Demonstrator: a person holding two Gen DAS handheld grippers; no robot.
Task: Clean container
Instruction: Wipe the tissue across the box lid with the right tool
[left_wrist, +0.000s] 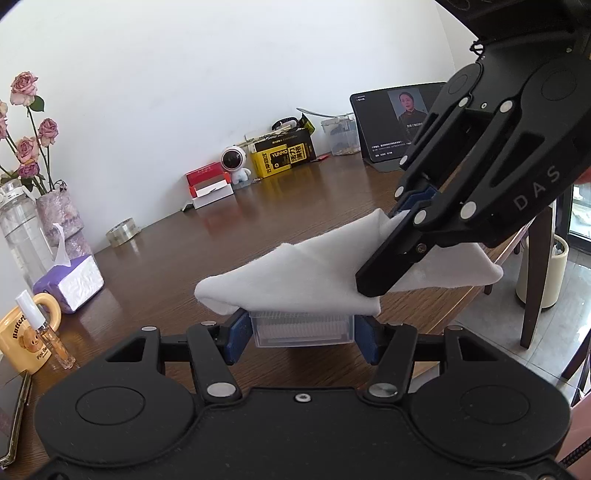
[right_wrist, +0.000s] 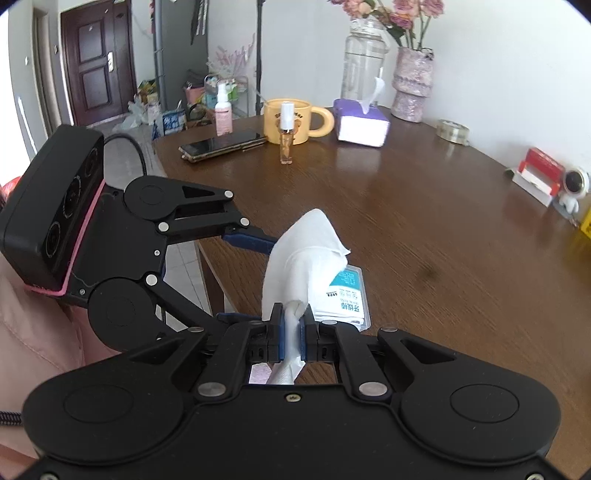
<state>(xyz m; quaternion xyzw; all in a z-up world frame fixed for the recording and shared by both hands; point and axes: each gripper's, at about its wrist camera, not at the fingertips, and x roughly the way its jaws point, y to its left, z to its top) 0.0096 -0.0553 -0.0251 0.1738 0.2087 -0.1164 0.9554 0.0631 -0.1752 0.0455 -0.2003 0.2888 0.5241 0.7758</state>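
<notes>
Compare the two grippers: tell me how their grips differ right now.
The left gripper stands wide, its blue pads clamping the sides of the clear plastic container; the right gripper is nearly shut, pinching the white cloth. The left holds something rigid, the right something soft draped over that container. Both are black with blue pads.

A plain white wall (left_wrist: 166, 92) fills the upper left of the left wrist view, behind a dark brown wooden table (left_wrist: 295, 206). At right, a wooden chair (left_wrist: 539, 266) stands on a grey tiled floor (left_wrist: 491, 332). In the right wrist view, a dark panelled door (right_wrist: 94, 62) occupies the upper left. Lighting is even daylight, reflecting on the tabletop.
</notes>
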